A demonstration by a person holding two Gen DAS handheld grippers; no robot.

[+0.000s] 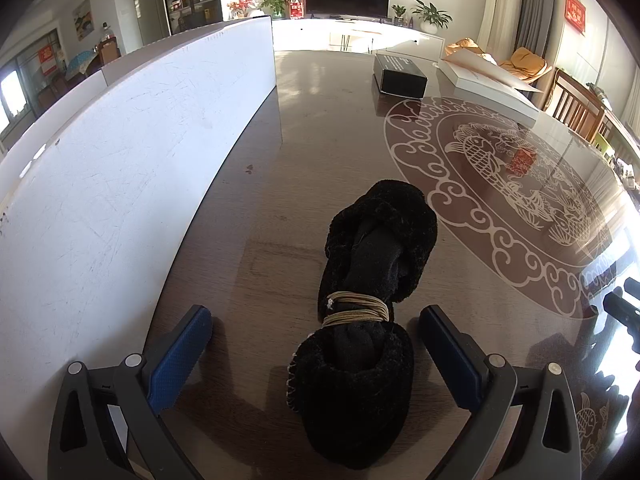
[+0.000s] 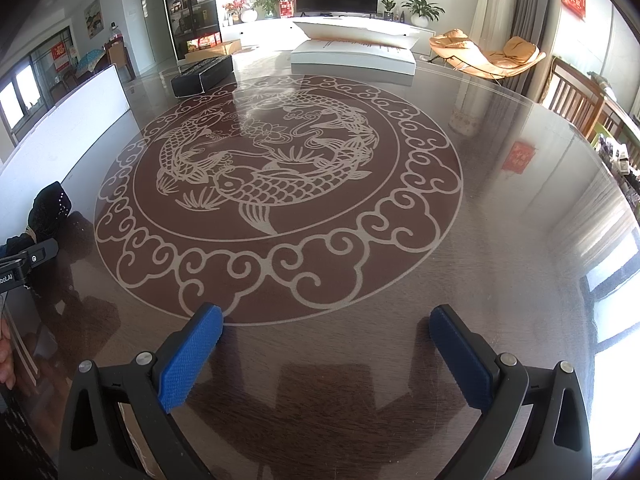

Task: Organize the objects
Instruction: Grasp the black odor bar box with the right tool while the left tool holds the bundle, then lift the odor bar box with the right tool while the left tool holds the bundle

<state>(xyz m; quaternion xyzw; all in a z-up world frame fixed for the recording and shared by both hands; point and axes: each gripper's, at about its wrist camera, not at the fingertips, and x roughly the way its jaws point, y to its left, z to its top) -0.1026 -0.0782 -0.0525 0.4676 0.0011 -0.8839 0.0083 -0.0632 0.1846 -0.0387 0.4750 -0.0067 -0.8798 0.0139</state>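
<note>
L gripper [image 1: 316, 344]: jaws wide, empty, straddling black fuzzy slippers [image 1: 368, 304] cord-tied, lying on desk [image 1: 260, 220] | R gripper [image 2: 326, 350]: jaws wide, empty | risk: your pads may squash soft pile, bundle slips.

In front of me lies a black fuzzy bundle [image 1: 368, 308], soft plush fabric rolled or folded on itself and cinched around its middle by several turns of tan cord [image 1: 356, 309]. It rests flat on the glossy brown table [image 1: 260, 208], its long axis running away from me, one rounded lobe near, the longer one beyond the tie. It sits just left of the koi medallion's scrolled border [image 1: 460, 208] and right of the white board [image 1: 132, 152], touching neither.
</note>
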